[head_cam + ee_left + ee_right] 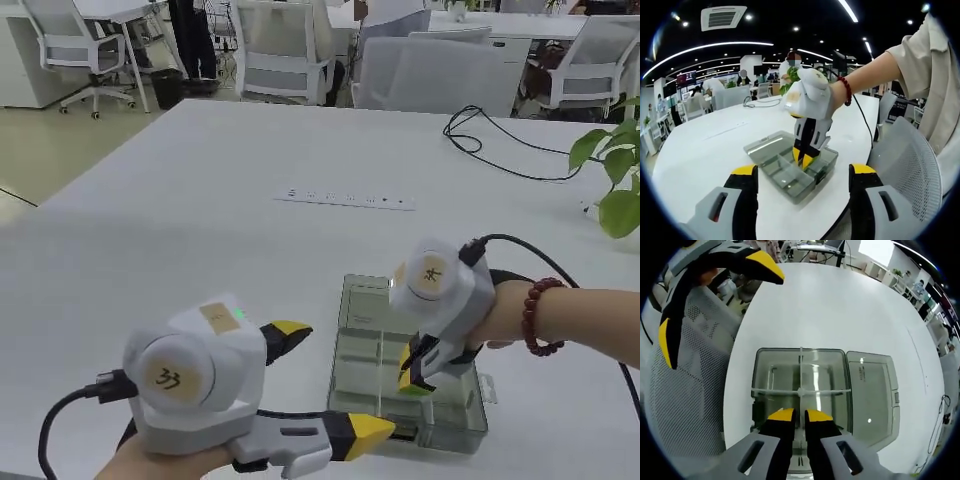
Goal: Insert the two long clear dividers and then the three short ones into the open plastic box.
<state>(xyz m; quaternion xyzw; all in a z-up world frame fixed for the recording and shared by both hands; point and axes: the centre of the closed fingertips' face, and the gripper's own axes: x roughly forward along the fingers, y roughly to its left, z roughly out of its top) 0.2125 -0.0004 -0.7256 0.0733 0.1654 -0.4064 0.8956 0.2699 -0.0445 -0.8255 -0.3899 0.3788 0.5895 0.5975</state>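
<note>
The open clear plastic box (pixel 345 385) lies near the table's front edge, its lid (pixel 365 298) folded flat on the far side. Inside the box (pixel 757 390) one clear divider (pixel 801 367) runs lengthwise and another (pixel 825 390) crosses it. My right gripper (pixel 413 380) points down into the box, and its jaws are almost together on the near end of the lengthwise divider. My left gripper (pixel 330 378) hovers open just left of the box, holding nothing. In the left gripper view the right gripper (pixel 805 160) dips into the box (pixel 770 167).
A thin clear strip (pixel 345 198) lies mid-table beyond the box. A black cable (pixel 500 140) and a leafy plant (pixel 615 170) sit at the right. Office chairs (pixel 430 70) line the far edge. A grey mesh chair (pixel 690 390) stands beside the near edge.
</note>
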